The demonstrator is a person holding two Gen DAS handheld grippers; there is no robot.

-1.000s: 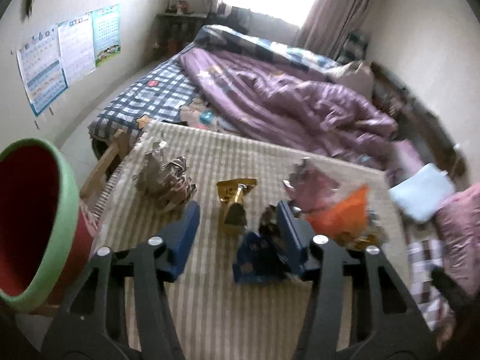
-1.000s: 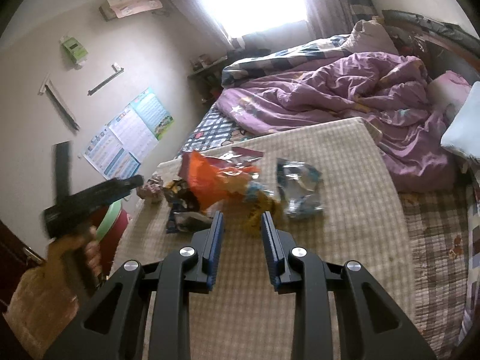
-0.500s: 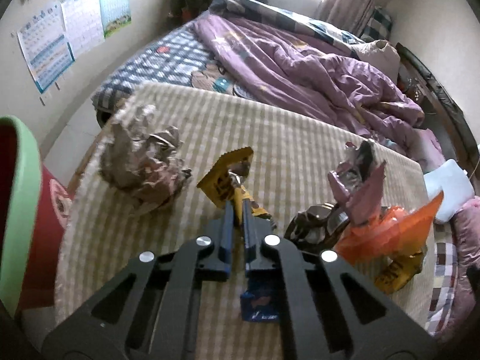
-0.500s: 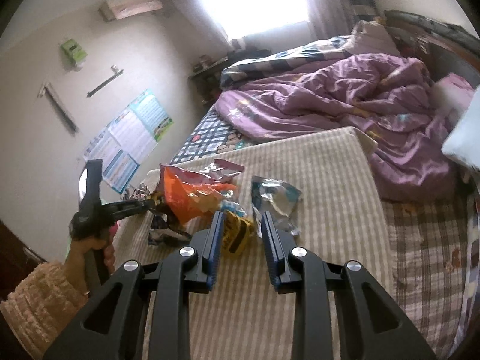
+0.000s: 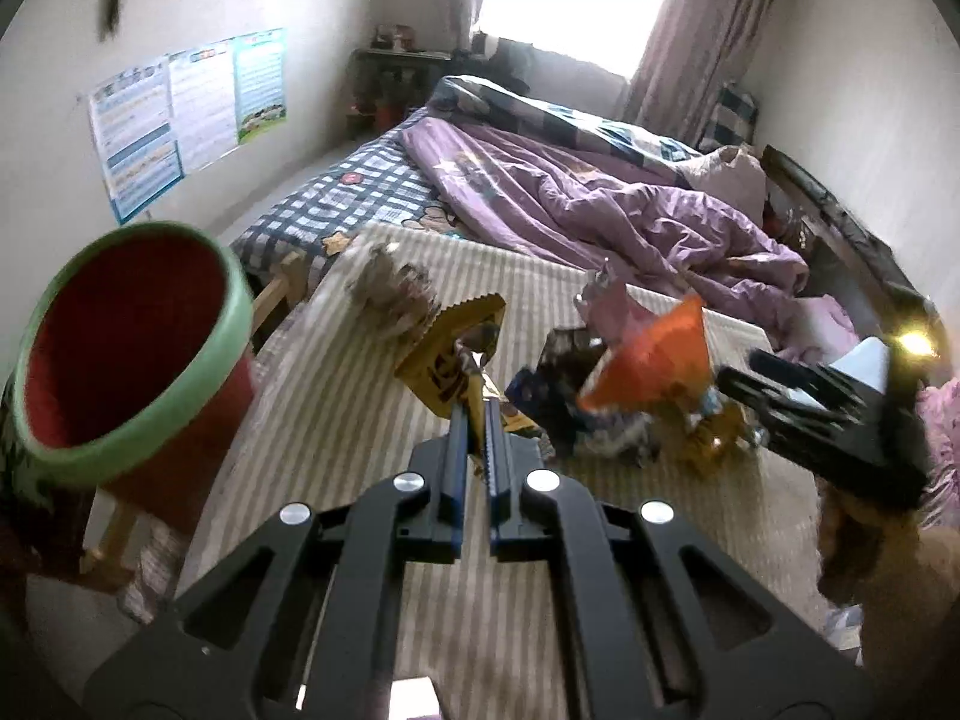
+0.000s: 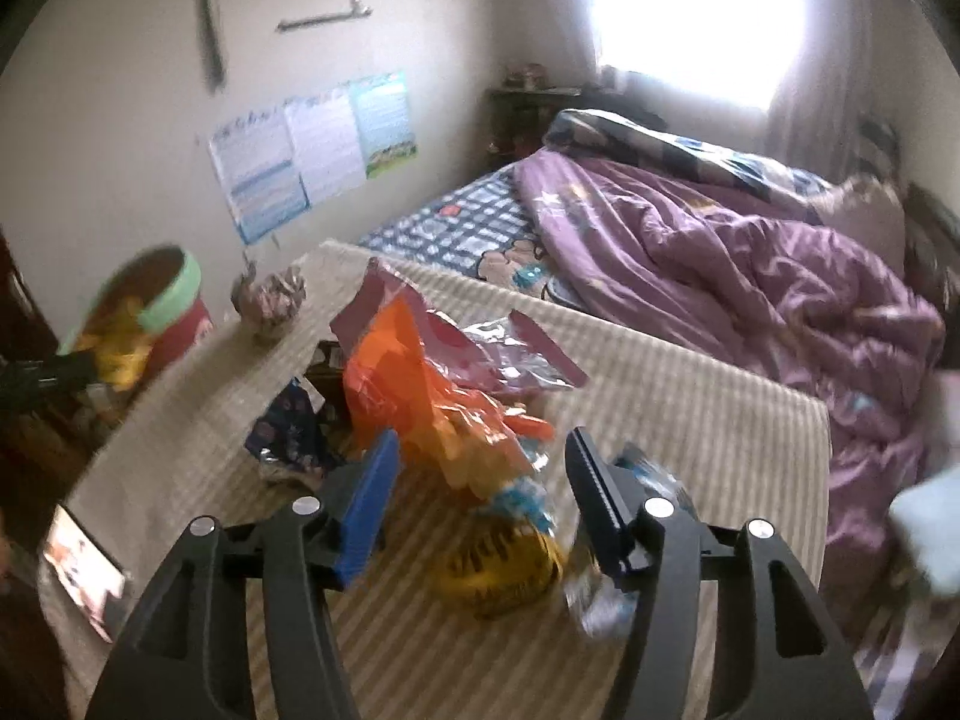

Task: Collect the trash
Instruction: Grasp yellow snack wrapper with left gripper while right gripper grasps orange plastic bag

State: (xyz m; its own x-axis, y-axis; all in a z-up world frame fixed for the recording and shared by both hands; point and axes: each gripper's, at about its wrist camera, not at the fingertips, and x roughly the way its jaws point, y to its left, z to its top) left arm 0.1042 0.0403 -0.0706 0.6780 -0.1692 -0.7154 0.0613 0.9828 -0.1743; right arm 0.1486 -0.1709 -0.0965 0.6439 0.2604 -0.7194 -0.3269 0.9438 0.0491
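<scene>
Yellow foil wrapper (image 5: 449, 354) now hangs lifted off the striped mat (image 5: 336, 420), clenched in the left gripper (image 5: 474, 438) — half a second ago it lay flat. Red bin (image 5: 129, 354) waits just left. Right gripper (image 6: 480, 480) has spread wide over the orange bag (image 6: 420, 396) pile — next grab looks ready.

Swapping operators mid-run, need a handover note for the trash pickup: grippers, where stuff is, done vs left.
Left gripper: shut on the yellow wrapper, lifted off the striped table, not yet over the red bin at its left.
Right gripper: open, straddling the orange bag and yellow packet, nothing held.
On the table: crumpled foil wad, dark blue wrapper, pink-silver wrapper.
Done: bin already shows something yellow inside from the right view.
Left: drop the wrapper, clear the pile.
</scene>
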